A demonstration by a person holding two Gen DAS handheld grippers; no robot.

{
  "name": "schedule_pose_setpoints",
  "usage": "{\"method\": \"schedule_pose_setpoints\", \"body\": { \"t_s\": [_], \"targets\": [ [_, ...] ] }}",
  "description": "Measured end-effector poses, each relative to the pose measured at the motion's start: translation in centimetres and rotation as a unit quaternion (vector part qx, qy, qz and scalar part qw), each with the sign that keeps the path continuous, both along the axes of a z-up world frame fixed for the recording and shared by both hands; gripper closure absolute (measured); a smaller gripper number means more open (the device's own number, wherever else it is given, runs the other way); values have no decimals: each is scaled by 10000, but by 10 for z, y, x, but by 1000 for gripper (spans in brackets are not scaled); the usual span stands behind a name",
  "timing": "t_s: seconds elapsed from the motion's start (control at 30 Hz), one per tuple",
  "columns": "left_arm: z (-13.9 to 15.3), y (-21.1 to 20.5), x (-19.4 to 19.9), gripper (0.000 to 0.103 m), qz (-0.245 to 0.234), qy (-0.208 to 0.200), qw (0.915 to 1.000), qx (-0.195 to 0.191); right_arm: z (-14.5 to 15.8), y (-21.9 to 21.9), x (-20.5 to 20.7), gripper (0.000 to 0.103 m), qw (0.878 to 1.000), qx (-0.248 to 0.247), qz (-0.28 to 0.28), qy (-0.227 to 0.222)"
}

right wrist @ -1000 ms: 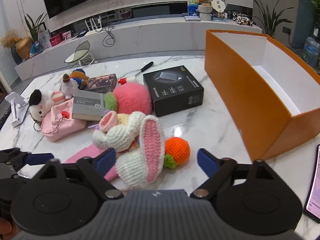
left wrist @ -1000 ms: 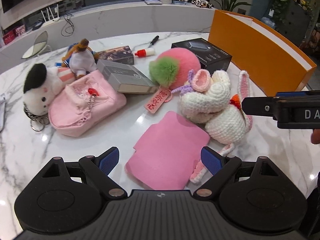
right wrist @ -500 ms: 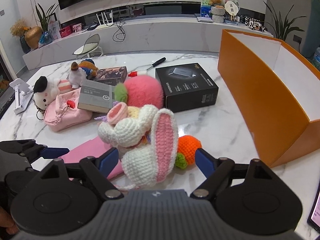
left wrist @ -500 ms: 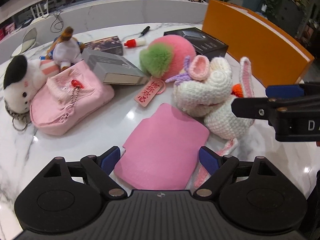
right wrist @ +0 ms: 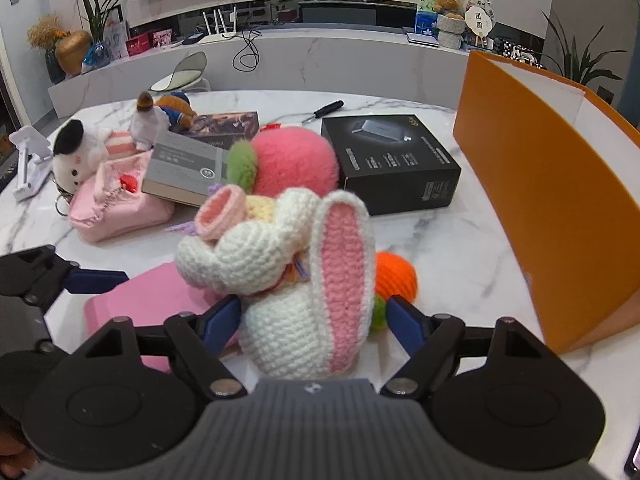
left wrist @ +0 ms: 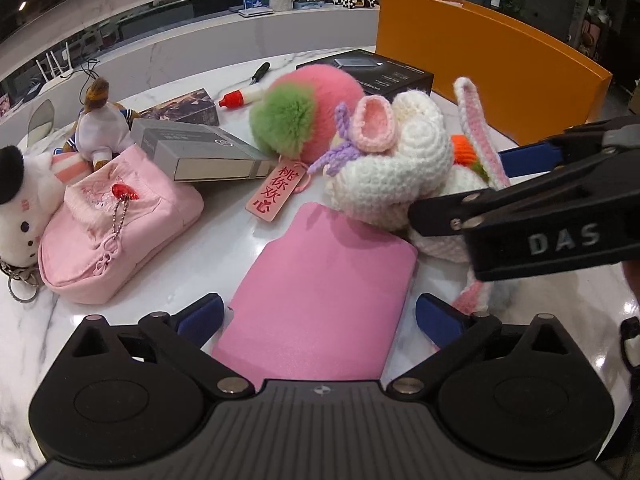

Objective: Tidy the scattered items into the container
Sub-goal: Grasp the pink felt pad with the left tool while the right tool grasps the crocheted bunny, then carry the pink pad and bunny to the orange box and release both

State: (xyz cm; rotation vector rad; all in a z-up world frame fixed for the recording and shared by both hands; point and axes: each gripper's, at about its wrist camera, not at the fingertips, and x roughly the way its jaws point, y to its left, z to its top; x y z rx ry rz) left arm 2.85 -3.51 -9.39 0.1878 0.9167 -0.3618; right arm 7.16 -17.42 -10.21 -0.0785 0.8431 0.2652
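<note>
Both my claws have dropped closer to the worktop (right wrist: 460,240) since a second ago, and the right claw (right wrist: 314,318) has just been closing a bit with the crochet bunny (right wrist: 288,264) between its fingers; the left pad looks right against the wool, the right pad still has a gap, so I'd call it apart, not clamped yet. My left claw (left wrist: 318,320) is spread wide over the near end of the flat pink pad (left wrist: 324,300), pads clear of it. That pad's long axis runs away from me, tilted a bit right.

The bunny lies just beyond the pad, its pink-lined ear (right wrist: 340,276) pointing toward my right camera. The orange crochet carrot (right wrist: 396,276) sits tucked against its right side; the left view only catches a sliver of it.

Further back: pink pouch (left wrist: 116,232) on the left with a grey box (left wrist: 196,152) leaning on it, the fuzzy pink peach (left wrist: 316,112) crowding the bunny's far side, then the black box (right wrist: 392,164). The orange container (right wrist: 552,208) stands well off to the right, nothing in the way. Only the right view shows its white inside and the white phone stand (right wrist: 28,160) far left.
</note>
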Motion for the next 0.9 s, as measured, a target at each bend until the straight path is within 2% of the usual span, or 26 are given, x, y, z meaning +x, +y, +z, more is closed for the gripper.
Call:
{"method": "schedule_pose_setpoints", "body": {
  "t_s": [0.13,0.2,0.23,0.27,0.33,0.9],
  "targets": [
    [1,-1,2,0,36,28,10000,14,-14,2,9,25,9997,-51,18,235],
    [0,-2,3,0,42,36,10000,16,-19,5,11,27,9998,-179,30,107],
    [0,-2,3,0,41,38,10000,19,-19,7,11,29,9998,-209,40,53],
    [1,-2,3,0,37,39,10000,21,-19,8,12,36,9997,-226,50,16],
    [1,-2,2,0,30,37,10000,26,-18,10,14,41,9997,-233,68,-10],
    [4,2,-3,0,-23,-111,9999,-16,-16,11,14,45,9995,-240,178,58]
  ]
}}
